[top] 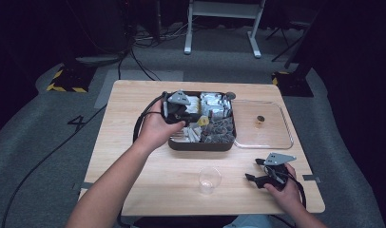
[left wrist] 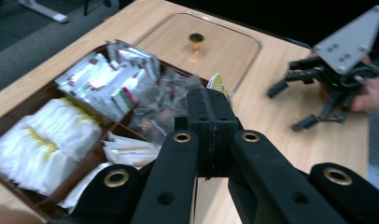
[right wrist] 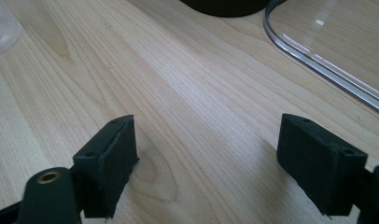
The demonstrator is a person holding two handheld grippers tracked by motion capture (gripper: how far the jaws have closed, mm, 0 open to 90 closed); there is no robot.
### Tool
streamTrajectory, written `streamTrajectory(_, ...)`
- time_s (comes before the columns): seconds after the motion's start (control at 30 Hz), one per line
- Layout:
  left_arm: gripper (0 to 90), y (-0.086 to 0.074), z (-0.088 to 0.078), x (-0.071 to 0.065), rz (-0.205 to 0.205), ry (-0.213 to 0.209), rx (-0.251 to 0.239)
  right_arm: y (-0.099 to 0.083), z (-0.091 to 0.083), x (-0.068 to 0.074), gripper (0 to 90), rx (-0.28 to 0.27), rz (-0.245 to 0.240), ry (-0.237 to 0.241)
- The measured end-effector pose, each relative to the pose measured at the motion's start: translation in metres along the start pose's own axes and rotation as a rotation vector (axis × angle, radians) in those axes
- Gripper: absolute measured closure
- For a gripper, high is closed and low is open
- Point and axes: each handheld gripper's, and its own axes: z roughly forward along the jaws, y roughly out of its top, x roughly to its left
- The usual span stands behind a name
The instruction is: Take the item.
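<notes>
Nearest me stands the clear cup [top: 209,179]; my right gripper [top: 269,175] rests spread beside it. Farther off, my left gripper [left wrist: 211,126], jaws pressed together, hovers over the compartment tray [top: 200,145]. A yellow-edged packet [left wrist: 216,83] peeks beyond; I cannot tell if it's pinched. I'd lift slowly.

A large dark "4" [top: 77,122] is seen marked on the grey floor [top: 48,142] left of the surface. The print on the sachets in the tray cannot be read.
</notes>
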Motion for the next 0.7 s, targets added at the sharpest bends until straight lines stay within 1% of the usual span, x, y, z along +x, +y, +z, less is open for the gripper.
streamTrajectory(0.07,90.0,-0.002,-0.001,-0.005,0.012,-0.010,0.000,0.000,0.000,0.000,20.4,0.000,0.000,0.000)
streamTrajectory(0.1,90.0,-0.002,-0.001,-0.005,0.012,-0.010,0.000,0.000,0.000,0.000,20.4,0.000,0.000,0.000)
streamTrajectory(0.13,90.0,-0.004,-0.002,-0.010,0.016,-0.012,0.000,0.000,0.000,0.000,20.4,0.000,0.000,0.000)
streamTrajectory(0.17,90.0,-0.007,-0.002,-0.017,0.026,-0.028,-0.002,0.000,0.000,0.000,20.4,0.000,0.000,0.000)
streamTrajectory(0.2,90.0,-0.007,-0.002,-0.017,0.026,-0.028,-0.002,0.000,0.000,0.000,20.4,0.000,0.000,0.000)
streamTrajectory(0.23,90.0,-0.008,-0.001,-0.020,0.033,-0.034,-0.002,0.000,0.000,0.000,20.4,0.000,-0.001,0.000)
streamTrajectory(0.27,90.0,-0.011,-0.001,-0.028,0.050,-0.047,-0.001,0.000,0.000,0.000,20.4,0.000,0.000,0.000)
streamTrajectory(0.3,90.0,-0.011,-0.001,-0.028,0.050,-0.047,-0.001,0.000,0.000,0.000,20.4,0.000,0.000,0.000)
streamTrajectory(0.4,90.0,-0.016,0.001,-0.042,0.073,-0.079,-0.003,0.000,0.000,0.000,20.4,0.000,0.000,0.000)
streamTrajectory(0.43,90.0,-0.016,0.001,-0.042,0.073,-0.079,-0.003,0.000,0.000,0.000,20.4,0.000,0.000,0.001)
streamTrajectory(0.47,90.0,-0.018,0.001,-0.045,0.080,-0.087,-0.002,0.000,0.000,0.000,20.4,0.000,-0.001,0.001)
streamTrajectory(0.5,90.0,-0.021,0.003,-0.051,0.090,-0.097,-0.001,0.000,0.000,0.000,20.4,0.000,0.000,0.001)
streamTrajectory(0.53,90.0,-0.021,0.003,-0.051,0.090,-0.097,-0.001,0.000,0.000,0.000,20.4,0.000,0.000,0.001)
streamTrajectory(0.57,90.0,-0.024,0.005,-0.057,0.100,-0.107,0.001,0.000,0.000,0.000,20.4,0.000,-0.001,0.000)
streamTrajectory(0.6,90.0,-0.026,0.006,-0.059,0.103,-0.113,0.002,0.000,0.000,0.000,20.4,0.000,0.000,0.001)
streamTrajectory(0.63,90.0,-0.026,0.006,-0.059,0.103,-0.113,0.002,0.000,0.000,0.000,20.4,0.000,0.000,0.001)
streamTrajectory(0.7,90.0,-0.032,0.010,-0.067,0.110,-0.127,0.002,0.000,0.000,0.000,20.4,0.000,0.000,0.001)
